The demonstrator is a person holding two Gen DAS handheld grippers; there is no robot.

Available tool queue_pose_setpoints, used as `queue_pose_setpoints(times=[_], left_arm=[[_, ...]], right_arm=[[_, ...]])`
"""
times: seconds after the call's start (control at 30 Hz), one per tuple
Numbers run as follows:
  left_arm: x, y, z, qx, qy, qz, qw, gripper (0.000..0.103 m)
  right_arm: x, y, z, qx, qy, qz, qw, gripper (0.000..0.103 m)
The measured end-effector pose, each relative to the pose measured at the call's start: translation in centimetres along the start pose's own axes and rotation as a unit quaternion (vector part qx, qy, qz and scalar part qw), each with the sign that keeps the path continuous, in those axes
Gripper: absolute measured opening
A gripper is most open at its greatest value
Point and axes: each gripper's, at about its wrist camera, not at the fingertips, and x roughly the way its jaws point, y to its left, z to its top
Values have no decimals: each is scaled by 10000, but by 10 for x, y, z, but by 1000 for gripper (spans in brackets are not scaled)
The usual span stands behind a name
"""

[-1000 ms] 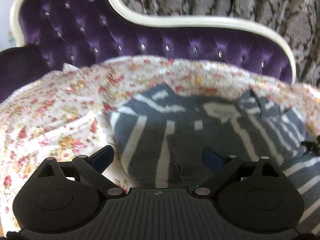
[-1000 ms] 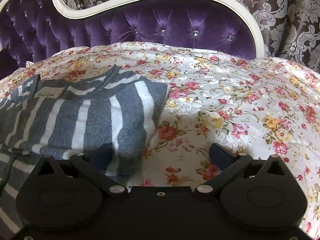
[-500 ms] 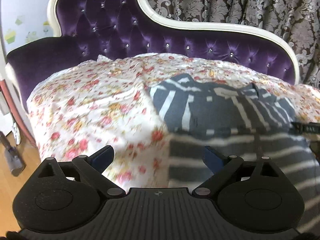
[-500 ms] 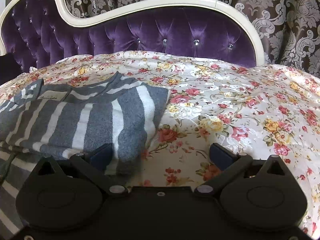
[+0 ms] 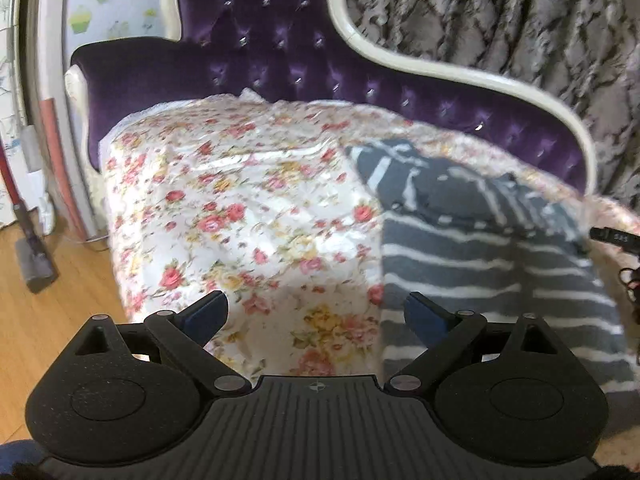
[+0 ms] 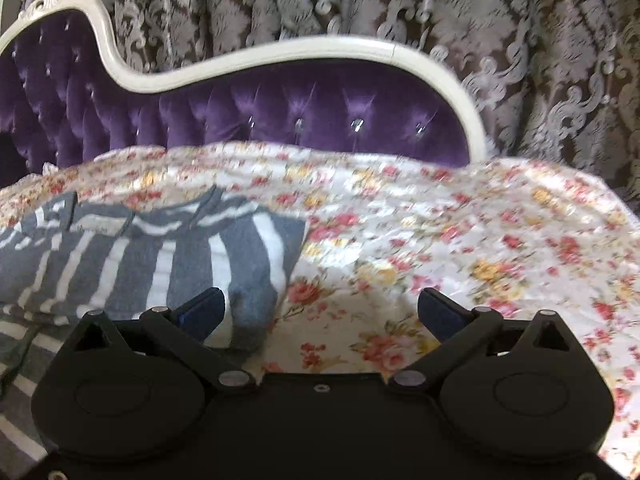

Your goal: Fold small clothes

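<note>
Both the left gripper (image 5: 316, 312) and right gripper (image 6: 320, 308) have pulled back, jaws spread and empty; the striped sweater (image 6: 160, 264) lies part-folded on the floral bedspread (image 5: 248, 216), awaiting another fold.

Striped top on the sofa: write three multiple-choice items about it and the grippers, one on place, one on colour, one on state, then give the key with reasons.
1. Where does the top lie?
A. On the floral cover
B. On the wood floor
C. Over the sofa's backrest

2. What colours is the top?
A. Red and black
B. Grey with white stripes
C. Plain purple

3. How do the left gripper and right gripper stand?
A. Both shut on the top
B. Left shut, right open
C. Both open, holding nothing

Key: 1 A, as the top rests flat on the flowered fabric in both views. 2 B, as white bands cross grey knit. 3 C, as each pair of fingers is spread wide with only fabric showing beyond the gap, none pinched.
</note>
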Motion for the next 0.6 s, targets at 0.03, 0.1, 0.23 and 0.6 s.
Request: queue_pose_setpoints(times=[0.03,0.1,0.23,0.6], left_arm=[[-1,-1,0,75,-80,33,9999,96],[-1,-2,-2,116,-151,176,9997,96],[2,-4,-6,139,-106,92,9998,96],[-4,-26,-22,873,-186,44,9960,96]], right_arm=[[-7,-1,2,64,-54,3,10000,102],[-23,-3,7,224,-175,104,9995,102],[-63,-2,13,335,-390,483,9975,102],[-152,12,-27,663,-87,1503,9864,102]])
